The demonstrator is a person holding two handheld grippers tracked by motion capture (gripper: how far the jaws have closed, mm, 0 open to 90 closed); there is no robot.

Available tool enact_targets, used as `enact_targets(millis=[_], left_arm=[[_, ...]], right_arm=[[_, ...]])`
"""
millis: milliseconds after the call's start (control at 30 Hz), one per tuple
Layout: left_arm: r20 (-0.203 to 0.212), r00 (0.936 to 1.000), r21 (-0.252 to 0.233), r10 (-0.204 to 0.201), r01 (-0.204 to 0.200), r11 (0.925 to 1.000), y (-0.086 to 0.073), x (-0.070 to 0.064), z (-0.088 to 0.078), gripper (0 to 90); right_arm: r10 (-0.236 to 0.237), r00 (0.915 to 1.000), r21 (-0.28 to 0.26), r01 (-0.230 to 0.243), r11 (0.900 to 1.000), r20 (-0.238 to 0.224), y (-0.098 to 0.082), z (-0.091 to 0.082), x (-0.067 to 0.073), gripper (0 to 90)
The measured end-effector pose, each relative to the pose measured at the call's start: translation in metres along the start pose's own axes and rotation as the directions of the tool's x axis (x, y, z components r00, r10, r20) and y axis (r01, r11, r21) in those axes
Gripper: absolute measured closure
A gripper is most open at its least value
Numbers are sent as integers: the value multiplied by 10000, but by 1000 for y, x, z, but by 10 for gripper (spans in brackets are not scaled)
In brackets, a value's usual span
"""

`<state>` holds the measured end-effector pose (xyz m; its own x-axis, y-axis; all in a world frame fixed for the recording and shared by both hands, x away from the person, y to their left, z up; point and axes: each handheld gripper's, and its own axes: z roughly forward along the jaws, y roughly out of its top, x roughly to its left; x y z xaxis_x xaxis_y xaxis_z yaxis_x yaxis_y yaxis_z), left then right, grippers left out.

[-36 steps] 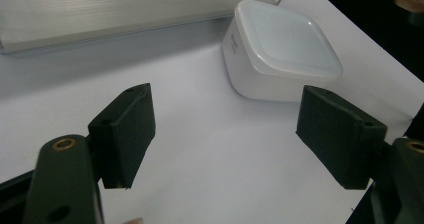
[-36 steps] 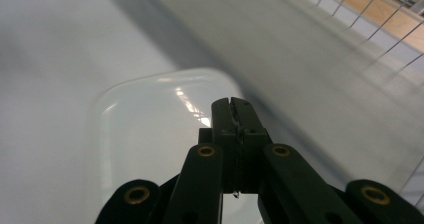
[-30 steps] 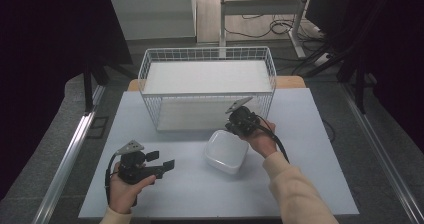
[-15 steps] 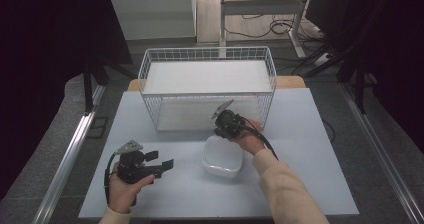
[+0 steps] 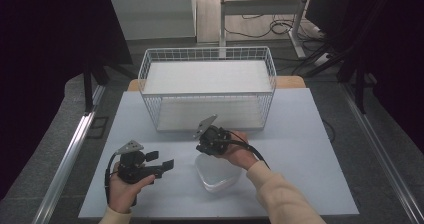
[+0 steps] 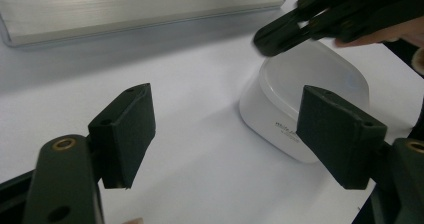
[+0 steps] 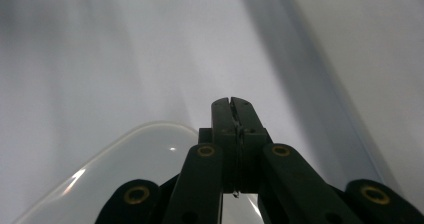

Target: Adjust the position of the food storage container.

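A white, rounded plastic container (image 5: 218,175) with a lid stands on the pale table (image 5: 300,149), near the front centre. My right gripper (image 5: 202,146) hovers over its far-left edge, jaws shut with nothing visible between them; whether it touches the lid I cannot tell. In the right gripper view the shut jaws (image 7: 233,104) point past the container's lid (image 7: 125,159) onto bare table. My left gripper (image 5: 162,160) is held low to the container's left, open and aimed at it. In the left gripper view its open jaws (image 6: 232,134) frame the container (image 6: 310,84), with the right gripper (image 6: 300,29) above it.
A white wire basket (image 5: 207,91) stands at the back centre of the table, a flat white panel lying in it. The table's right half is bare. Dark floor and metal rails (image 5: 70,154) flank the table on both sides.
My right gripper has moved left and toward the near edge. The container has shifted the same way with it. The left gripper has stayed in place, open.
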<state>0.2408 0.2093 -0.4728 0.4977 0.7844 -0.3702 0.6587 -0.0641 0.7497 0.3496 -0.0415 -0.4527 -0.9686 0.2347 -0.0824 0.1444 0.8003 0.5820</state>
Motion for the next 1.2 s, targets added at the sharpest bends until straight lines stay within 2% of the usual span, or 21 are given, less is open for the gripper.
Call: enact_targets(millis=[100, 267, 333, 367, 400, 433, 467, 500, 600, 700, 833, 867, 967, 1000, 1100, 1200], left_arm=[[-40, 10000, -55, -18, 18, 10000, 0, 1, -1, 232], [-76, 9999, -73, -96, 95, 9999, 0, 2, -1, 232], [-89, 9999, -51, -80, 79, 10000, 0, 2, -1, 233], [-95, 9999, -52, -83, 82, 10000, 0, 1, -1, 232], [-93, 9999, -45, -66, 66, 10000, 0, 1, -1, 233], [-93, 9999, -45, -66, 66, 10000, 0, 1, -1, 232], [-94, 9999, -43, -59, 59, 10000, 0, 1, -1, 232], [-104, 9999, -41, -61, 61, 10000, 0, 1, -1, 232], [-128, 9999, -9, -75, 75, 10000, 0, 1, 0, 232], [-149, 9998, -11, -90, 90, 10000, 0, 1, 0, 233], [-136, 9999, -20, -88, 87, 10000, 0, 1, 0, 232], [-135, 9999, -18, -94, 94, 10000, 0, 1, 0, 233], [-141, 9999, -22, -99, 99, 9999, -1, 2, -1, 233], [-155, 9998, -16, -88, 88, 10000, -1, 3, -1, 233], [-152, 9998, -29, -121, 121, 9999, 0, 3, -1, 233], [-156, 9998, -7, -110, 109, 9999, -1, 4, -1, 233]], right_arm=[[356, 9989, -476, -342, 9983, 294, -9, -24, 6, 896], [1192, 9909, -1081, -1119, 9878, 633, -47, -69, 26, 896], [1626, 9831, -1097, -1530, 9821, 846, -70, -84, 36, 896], [1720, 9813, -1072, -1626, 9809, 858, -75, -86, 38, 896], [2184, 9710, -944, -2095, 9732, 974, -98, -96, 46, 896], [2184, 9710, -944, -2095, 9732, 974, -98, -96, 46, 896], [2279, 9684, -883, -2194, 9716, 1009, -106, -98, 48, 896], [2537, 9615, -780, -2464, 9660, 1052, -116, -99, 51, 896], [2858, 9536, -512, -2820, 9580, 948, -135, -97, 58, 896], [2923, 9537, -303, -2908, 9563, 711, -140, -87, 62, 895], [2900, 9561, -132, -2897, 9570, 418, -134, -73, 66, 896], [2790, 9596, -17, -2791, 9603, 372, -131, -68, 67, 895], [2718, 9606, 104, -2728, 9620, 586, -127, -60, 64, 896], [2817, 9564, 115, -2834, 9589, 767, -126, -59, 61, 896], [3211, 9425, -23, -3222, 9467, 925, -125, -60, 50, 896], [3411, 9334, -127, -3419, 9396, 1117, -119, -60, 39, 896]])
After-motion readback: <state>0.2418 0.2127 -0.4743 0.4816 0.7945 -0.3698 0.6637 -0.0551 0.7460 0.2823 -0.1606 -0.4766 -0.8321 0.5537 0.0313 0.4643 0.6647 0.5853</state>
